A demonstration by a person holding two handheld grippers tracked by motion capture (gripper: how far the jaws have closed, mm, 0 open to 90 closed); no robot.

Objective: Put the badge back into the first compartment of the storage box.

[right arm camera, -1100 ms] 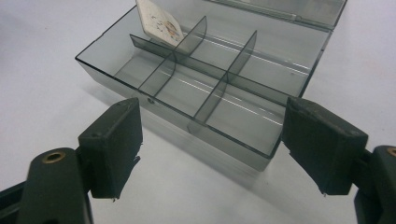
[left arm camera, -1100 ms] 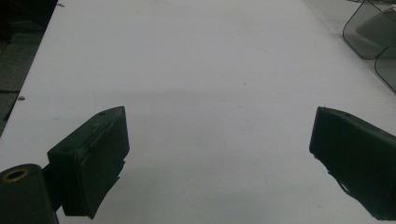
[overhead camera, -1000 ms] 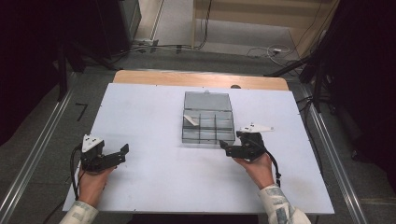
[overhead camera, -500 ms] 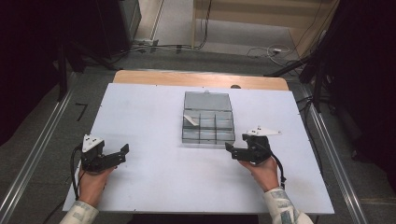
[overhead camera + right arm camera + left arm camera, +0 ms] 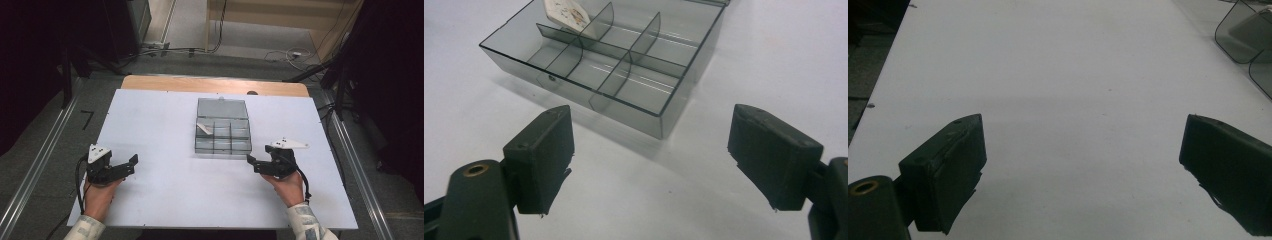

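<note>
A smoky clear compartment box [image 5: 222, 131] sits at the table's middle with its lid laid open behind it. A small white packet [image 5: 203, 128] leans in its back left compartment. My right gripper [image 5: 253, 164] rests just right of the box's front right corner; its jaws have just been opening and stand open with nothing between them. In the right gripper view the box [image 5: 624, 65] and the packet [image 5: 566, 12] lie ahead of the right gripper [image 5: 651, 120]. My left gripper [image 5: 130, 165] is open over bare table at the front left. From the left gripper [image 5: 1083, 135], the box's corner [image 5: 1248, 35] shows.
The white tabletop [image 5: 150, 125] has a wooden strip [image 5: 215, 85] along its far edge with a small dark spot [image 5: 252, 92] on it. Metal rails [image 5: 45, 160] run down both sides. Cables lie on the floor beyond the table.
My right gripper has drawn back a little to the right and toward the person, away from the box's front, with its jaws wider. The left gripper has stayed put.
</note>
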